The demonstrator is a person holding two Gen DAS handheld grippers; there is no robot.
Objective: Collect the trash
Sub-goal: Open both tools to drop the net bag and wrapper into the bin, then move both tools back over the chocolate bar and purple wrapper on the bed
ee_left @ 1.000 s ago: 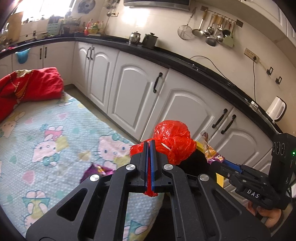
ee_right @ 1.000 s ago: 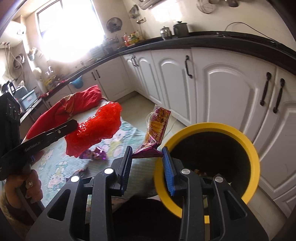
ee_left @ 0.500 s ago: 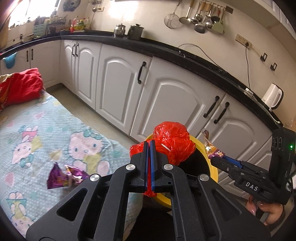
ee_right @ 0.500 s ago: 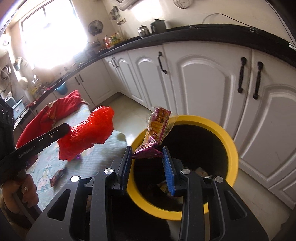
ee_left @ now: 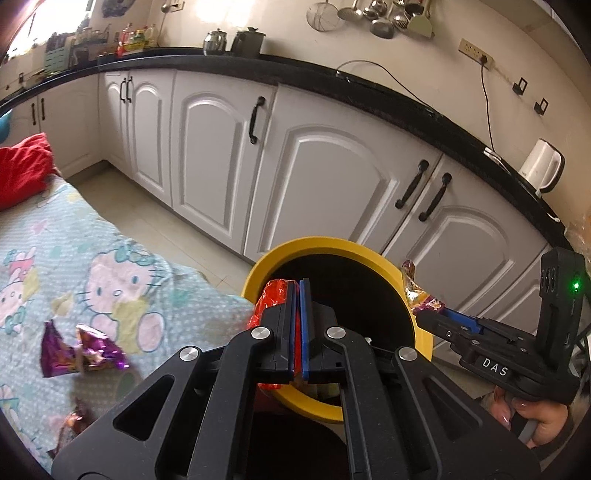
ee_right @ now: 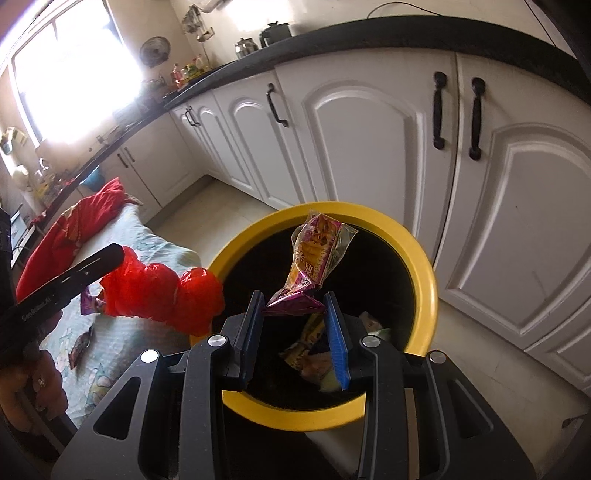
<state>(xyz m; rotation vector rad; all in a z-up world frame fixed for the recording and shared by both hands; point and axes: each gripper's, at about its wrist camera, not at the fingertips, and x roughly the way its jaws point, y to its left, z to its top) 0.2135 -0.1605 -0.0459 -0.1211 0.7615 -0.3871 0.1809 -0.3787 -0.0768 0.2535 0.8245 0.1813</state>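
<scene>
1. Left tongs (ee_left: 297, 295) pressed together, pinching red plastic bag (ee_right: 162, 291) at yellow bin's rim (ee_right: 424, 266).
2. Right tongs (ee_right: 295, 310) pinching purple snack wrapper (ee_right: 314, 258) above bin's opening.
3. More wrappers (ee_left: 79, 350) on bed (ee_left: 44, 258) beyond.

white arched cabinet doors (ee_left: 332, 177) with black handles (ee_left: 254, 120), running under a black countertop (ee_left: 369, 88). white electric kettle (ee_left: 541, 170) at the right end, cord leading up to a wall socket (ee_left: 475, 50). two metal pots (ee_left: 236, 38) further along the counter, bottles (ee_left: 135, 37) beyond them. ladles and a strainer (ee_left: 373, 16) hanging on the wall. pale tiled floor (ee_left: 155, 221) below the cabinets. light blue cartoon-cat blanket (ee_left: 55, 280) spread at left, crumpled red cloth (ee_right: 70, 232) at its far end. bright window (ee_right: 70, 70) and small wall fan (ee_right: 154, 50) in the background.
</scene>
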